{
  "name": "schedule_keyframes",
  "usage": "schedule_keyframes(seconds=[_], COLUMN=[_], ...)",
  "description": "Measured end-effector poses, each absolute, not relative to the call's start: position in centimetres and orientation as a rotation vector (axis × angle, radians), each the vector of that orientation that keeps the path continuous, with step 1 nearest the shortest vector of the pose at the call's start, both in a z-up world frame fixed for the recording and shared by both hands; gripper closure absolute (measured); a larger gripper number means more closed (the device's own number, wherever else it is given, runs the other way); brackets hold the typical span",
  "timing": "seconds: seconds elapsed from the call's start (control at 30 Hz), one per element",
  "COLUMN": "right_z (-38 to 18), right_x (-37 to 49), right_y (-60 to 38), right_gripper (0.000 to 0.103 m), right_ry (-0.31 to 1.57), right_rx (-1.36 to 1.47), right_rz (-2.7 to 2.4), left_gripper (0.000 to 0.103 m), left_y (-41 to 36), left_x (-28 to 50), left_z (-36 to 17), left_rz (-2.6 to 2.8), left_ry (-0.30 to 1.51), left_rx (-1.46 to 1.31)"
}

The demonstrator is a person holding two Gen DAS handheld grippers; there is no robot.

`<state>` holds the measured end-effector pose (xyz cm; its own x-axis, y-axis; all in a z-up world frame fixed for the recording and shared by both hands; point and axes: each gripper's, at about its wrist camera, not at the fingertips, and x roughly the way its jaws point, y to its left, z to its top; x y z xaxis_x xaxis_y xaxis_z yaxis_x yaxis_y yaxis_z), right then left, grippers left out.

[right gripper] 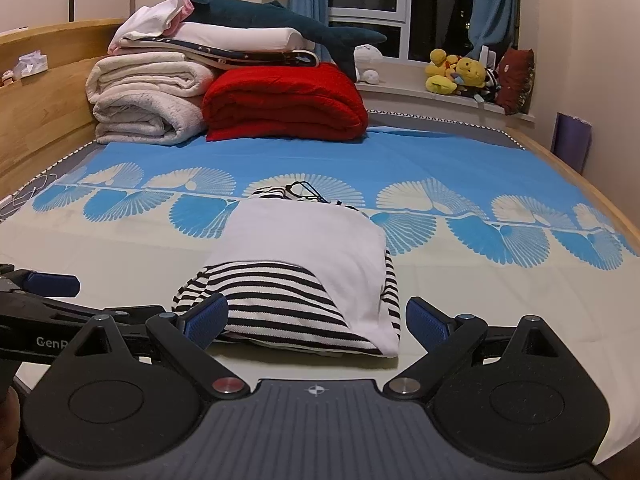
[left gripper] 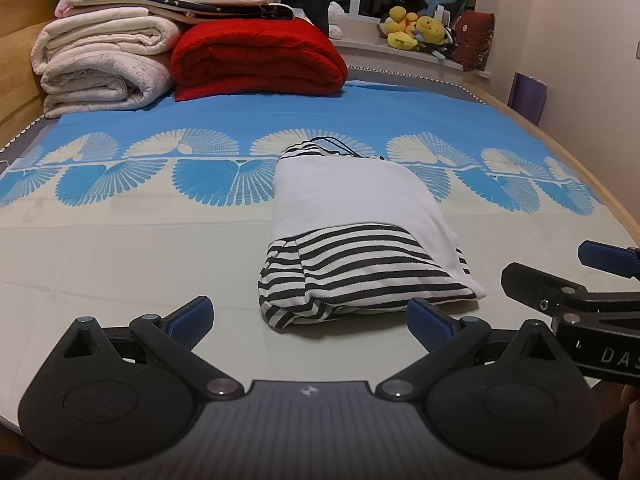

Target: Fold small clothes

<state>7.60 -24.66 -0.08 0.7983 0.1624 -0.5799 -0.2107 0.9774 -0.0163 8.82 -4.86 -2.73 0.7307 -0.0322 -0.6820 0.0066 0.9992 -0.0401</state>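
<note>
A small garment (left gripper: 352,220), white with black-and-white stripes, lies folded into a compact bundle on the bed sheet; it also shows in the right wrist view (right gripper: 304,272). A thin dark cord lies at its far end. My left gripper (left gripper: 310,320) is open and empty, just in front of the bundle's near edge. My right gripper (right gripper: 316,322) is open and empty, its jaws either side of the bundle's near end without gripping it. The right gripper also shows at the right of the left wrist view (left gripper: 560,276), and the left gripper at the left of the right wrist view (right gripper: 48,292).
Folded cream blankets (left gripper: 100,60) and a red blanket (left gripper: 256,60) are stacked at the bed's far end, with a plush shark (right gripper: 280,20) on top. Yellow plush toys (left gripper: 416,28) sit on the windowsill. A wooden bed frame (right gripper: 40,120) borders the left.
</note>
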Motion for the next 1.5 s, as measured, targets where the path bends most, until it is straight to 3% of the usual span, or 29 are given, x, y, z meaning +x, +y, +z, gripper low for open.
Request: schedule_keyframes(seconds=[1.5], right_z=[-0.07], right_x=[7.65], right_y=[-24.69], right_gripper=[0.008], right_ry=[0.616], right_rx=[-0.078], right_rz=[0.203], left_gripper=[0.0], left_y=[-5.06], left_x=[8.85], left_z=[-3.0], left_rz=[-0.03], left_ry=[0.756], left_rx=[-0.046])
